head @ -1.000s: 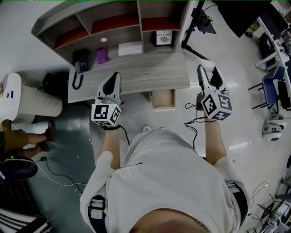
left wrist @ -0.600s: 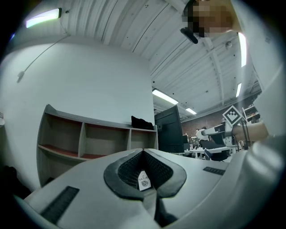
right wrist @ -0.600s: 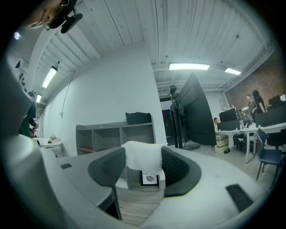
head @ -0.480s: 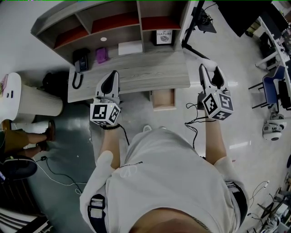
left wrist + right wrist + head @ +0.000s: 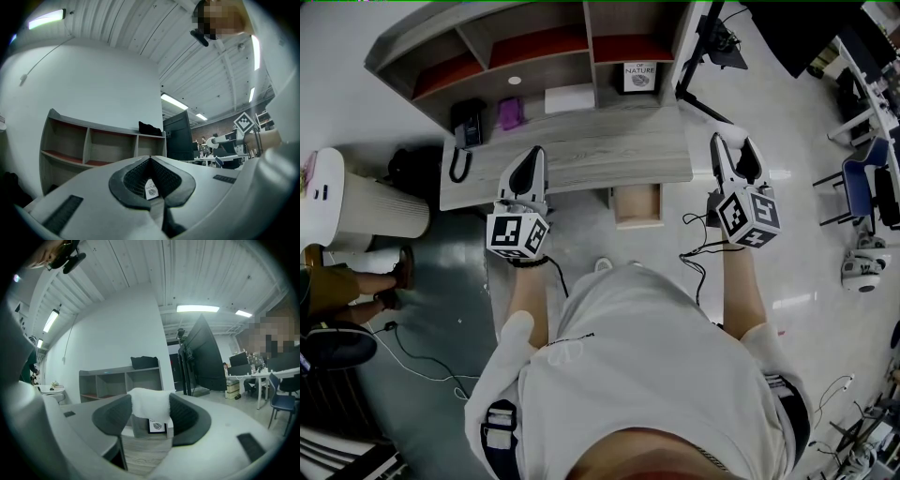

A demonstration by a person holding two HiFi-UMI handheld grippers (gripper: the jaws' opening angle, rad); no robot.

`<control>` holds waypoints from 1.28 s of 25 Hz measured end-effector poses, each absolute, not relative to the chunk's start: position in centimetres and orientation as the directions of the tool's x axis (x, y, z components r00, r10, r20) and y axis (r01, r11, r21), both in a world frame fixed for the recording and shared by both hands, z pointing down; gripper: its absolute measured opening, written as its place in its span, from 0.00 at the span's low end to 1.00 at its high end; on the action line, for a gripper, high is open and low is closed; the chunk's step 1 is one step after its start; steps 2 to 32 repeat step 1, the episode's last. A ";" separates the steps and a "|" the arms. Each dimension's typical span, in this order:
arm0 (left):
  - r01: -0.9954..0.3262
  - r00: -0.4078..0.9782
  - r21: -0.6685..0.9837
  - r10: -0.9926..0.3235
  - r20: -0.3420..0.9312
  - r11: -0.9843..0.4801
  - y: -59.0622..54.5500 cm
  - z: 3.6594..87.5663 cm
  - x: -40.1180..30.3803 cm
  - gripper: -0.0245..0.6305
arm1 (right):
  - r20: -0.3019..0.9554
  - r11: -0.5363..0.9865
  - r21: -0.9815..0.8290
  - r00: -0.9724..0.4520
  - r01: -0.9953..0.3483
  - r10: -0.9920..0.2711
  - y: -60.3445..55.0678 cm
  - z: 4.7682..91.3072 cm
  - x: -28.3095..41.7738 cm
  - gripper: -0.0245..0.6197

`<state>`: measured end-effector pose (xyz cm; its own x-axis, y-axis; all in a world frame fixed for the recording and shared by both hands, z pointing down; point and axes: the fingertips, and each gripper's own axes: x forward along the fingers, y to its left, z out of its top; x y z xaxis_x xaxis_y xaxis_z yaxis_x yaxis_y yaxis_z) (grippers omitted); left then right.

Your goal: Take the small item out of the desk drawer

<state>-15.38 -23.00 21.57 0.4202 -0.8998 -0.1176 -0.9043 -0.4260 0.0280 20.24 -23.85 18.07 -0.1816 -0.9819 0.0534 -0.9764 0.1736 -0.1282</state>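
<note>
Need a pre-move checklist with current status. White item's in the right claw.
1. Right claw clamped on white item: ok.
2. White item out of the drawer: ok.
3. Left claw shut with nothing in it: ok.
4. Drawer pushed shut: not ok, it stands open under the desk.
5. Nothing else left in the drawer: cannot tell.

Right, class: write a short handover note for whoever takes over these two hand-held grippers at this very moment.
Left hand-held gripper: shut, empty, over the front of the desk.
Right hand-held gripper: shut on a small white item, held past the desk's right end.
Drawer: open under the desk.
Done: item looks taken out.
Left: probably set it down, then close the drawer.
</note>
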 end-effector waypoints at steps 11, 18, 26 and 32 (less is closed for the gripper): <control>-0.904 0.420 0.029 -0.900 -0.117 -0.426 -23.0 21.6 -15.3 0.04 | 0.054 0.173 -0.129 -0.181 -0.976 -0.982 -23.9 18.1 20.3 0.42; -0.904 0.420 0.029 -0.900 -0.117 -0.426 -23.0 21.6 -15.3 0.04 | 0.054 0.173 -0.129 -0.181 -0.976 -0.982 -23.9 18.1 20.3 0.42; -0.904 0.420 0.029 -0.900 -0.117 -0.426 -23.0 21.6 -15.3 0.04 | 0.054 0.173 -0.129 -0.181 -0.976 -0.982 -23.9 18.1 20.3 0.42; -0.904 0.420 0.029 -0.900 -0.117 -0.426 -23.0 21.6 -15.3 0.04 | 0.054 0.173 -0.129 -0.181 -0.976 -0.982 -23.9 18.1 20.3 0.42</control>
